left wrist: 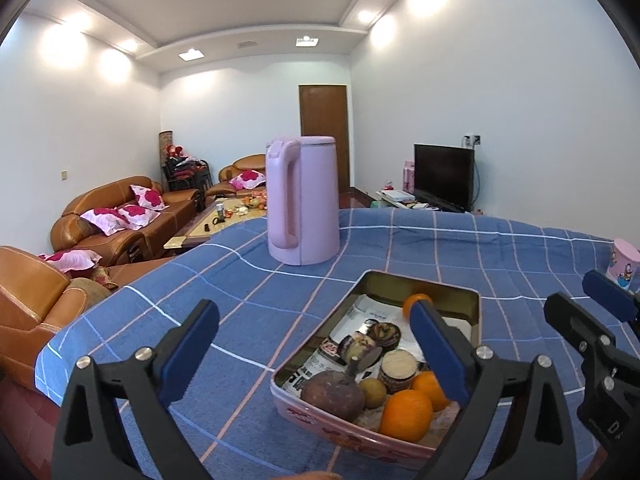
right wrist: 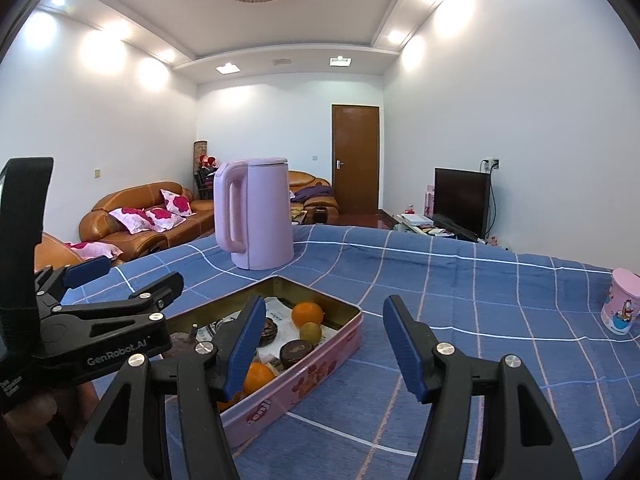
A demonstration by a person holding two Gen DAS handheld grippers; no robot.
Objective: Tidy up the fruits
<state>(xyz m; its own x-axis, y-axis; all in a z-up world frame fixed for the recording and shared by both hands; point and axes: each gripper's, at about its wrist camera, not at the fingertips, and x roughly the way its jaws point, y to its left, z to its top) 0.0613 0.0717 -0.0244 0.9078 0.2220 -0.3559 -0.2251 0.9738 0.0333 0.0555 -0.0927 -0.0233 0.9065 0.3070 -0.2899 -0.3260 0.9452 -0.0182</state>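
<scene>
A pink tin tray lies on the blue checked cloth and holds oranges, a dark purple fruit, a small brown-green fruit and some small round jars. My left gripper stands wide open over the tray's near end with nothing between its pads. In the right wrist view the tray sits low and left, with an orange and a greenish fruit in it. My right gripper is open and empty, just right of the tray. The left gripper shows at the left edge.
A tall pink kettle stands on the cloth behind the tray. A pink printed cup sits at the far right. The table drops off at the left, with brown sofas beyond. Bare cloth lies right of the tray.
</scene>
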